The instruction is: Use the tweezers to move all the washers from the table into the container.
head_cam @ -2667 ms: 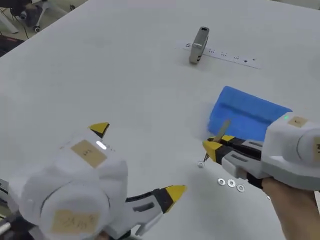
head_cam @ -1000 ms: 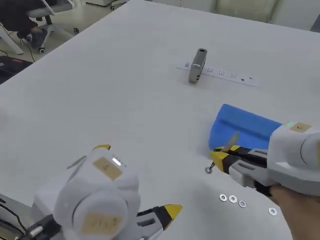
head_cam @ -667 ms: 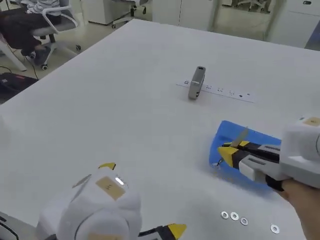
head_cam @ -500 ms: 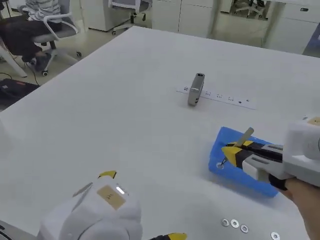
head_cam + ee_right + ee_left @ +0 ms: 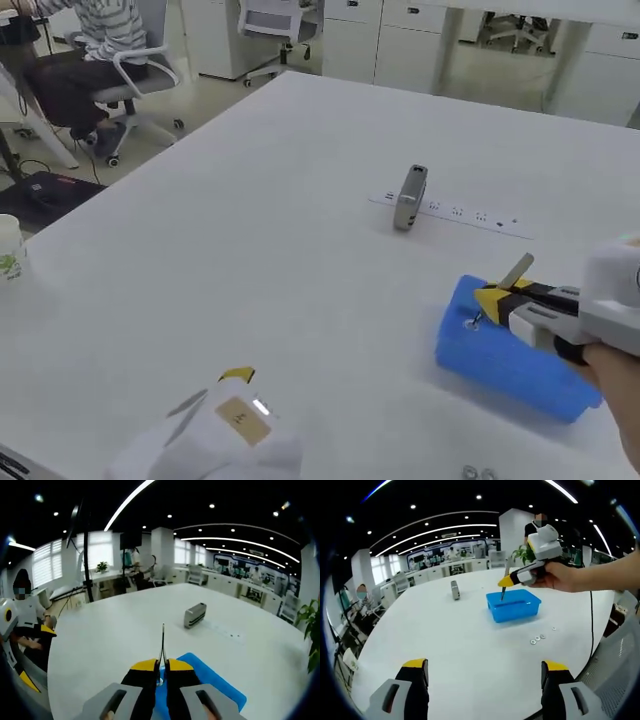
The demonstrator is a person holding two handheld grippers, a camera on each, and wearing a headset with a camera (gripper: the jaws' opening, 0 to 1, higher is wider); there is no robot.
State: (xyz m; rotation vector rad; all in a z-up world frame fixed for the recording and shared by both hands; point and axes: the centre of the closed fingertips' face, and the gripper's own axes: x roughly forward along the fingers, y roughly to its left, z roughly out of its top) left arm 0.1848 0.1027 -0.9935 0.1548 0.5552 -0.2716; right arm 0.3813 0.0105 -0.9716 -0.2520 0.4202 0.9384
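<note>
The right gripper [image 5: 490, 298] hung over the container [image 5: 515, 370], lower right.
It clenched the tweezers [image 5: 162, 641]; the left gripper [image 5: 484, 665] stood released, jaws apart.

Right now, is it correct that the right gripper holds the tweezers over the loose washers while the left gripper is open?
Not quite: the right gripper holds the tweezers over the blue container, not the washers, which lie on the table beside it, as the left gripper view shows. The left gripper is indeed open.
</note>
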